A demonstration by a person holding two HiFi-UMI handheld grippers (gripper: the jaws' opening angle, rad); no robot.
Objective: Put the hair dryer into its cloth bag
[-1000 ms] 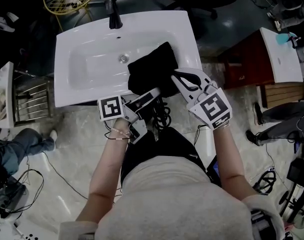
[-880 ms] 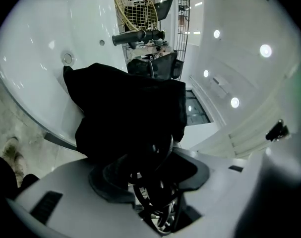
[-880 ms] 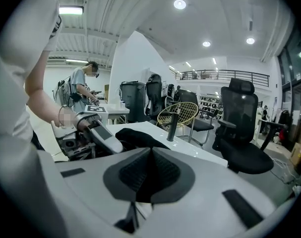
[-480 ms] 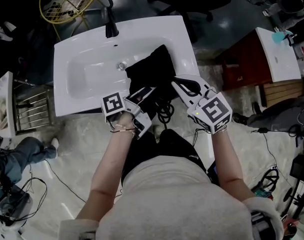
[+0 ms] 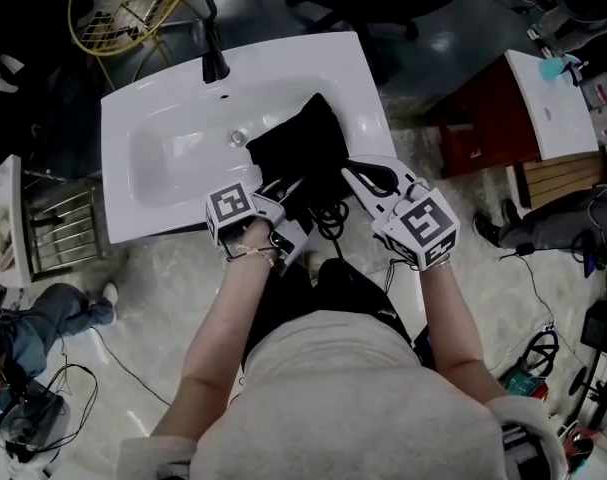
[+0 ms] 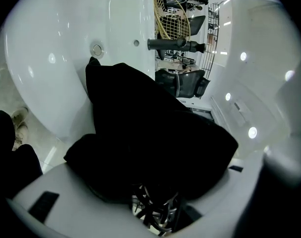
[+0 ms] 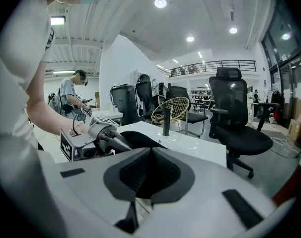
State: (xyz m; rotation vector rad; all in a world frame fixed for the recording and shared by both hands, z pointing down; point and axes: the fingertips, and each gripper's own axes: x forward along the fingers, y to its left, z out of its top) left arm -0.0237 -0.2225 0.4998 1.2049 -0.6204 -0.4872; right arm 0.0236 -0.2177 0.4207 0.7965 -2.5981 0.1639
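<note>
Hair dryer (image 6: 155,167) is judged hard-shelled, fairly heavy and smooth, best taken at the handle, with the coiled cord (image 6: 155,212) kept from snagging. Cloth bag (image 5: 298,148) is soft and limp, draped over the sink's (image 5: 163,158) near right rim. A black bulk, taken for the dryer, is grasped in the left gripper's (image 5: 288,208) jaws at the bag's near edge. Right gripper's (image 5: 368,176) jaws are clenched just right of the bag; a pinched hem cannot be confirmed.
</note>
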